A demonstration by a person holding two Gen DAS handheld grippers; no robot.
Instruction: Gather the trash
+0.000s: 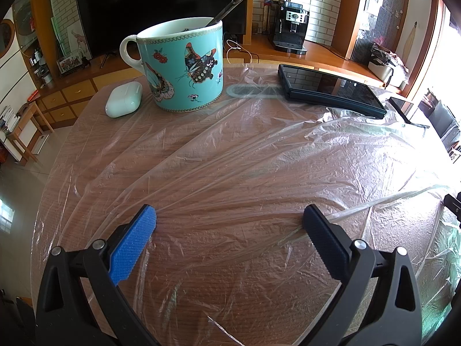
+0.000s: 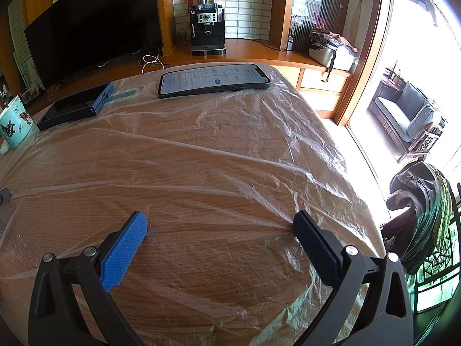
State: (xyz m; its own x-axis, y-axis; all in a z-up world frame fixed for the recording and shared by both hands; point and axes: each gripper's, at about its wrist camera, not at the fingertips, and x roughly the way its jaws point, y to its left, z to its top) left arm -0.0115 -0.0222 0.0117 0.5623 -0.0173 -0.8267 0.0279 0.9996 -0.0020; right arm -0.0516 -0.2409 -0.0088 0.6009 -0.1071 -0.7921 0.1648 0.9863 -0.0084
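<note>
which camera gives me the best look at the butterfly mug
The left wrist view. There the mug stands close and whole, with its handle, butterfly pattern and the spoon inside. The right wrist view catches only part of it at the far left edge, small and cut off.

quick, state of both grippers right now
Left gripper: open, holding nothing, fingers down at the plastic sheet.
Right gripper: open, holding nothing, over the same sheet.

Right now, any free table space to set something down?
Free: the wide film-covered middle of the table, between both tongs and the far row. Crowded: the far edge, with earbud case, butterfly mug, dark folded device and lit smartphone.
</note>
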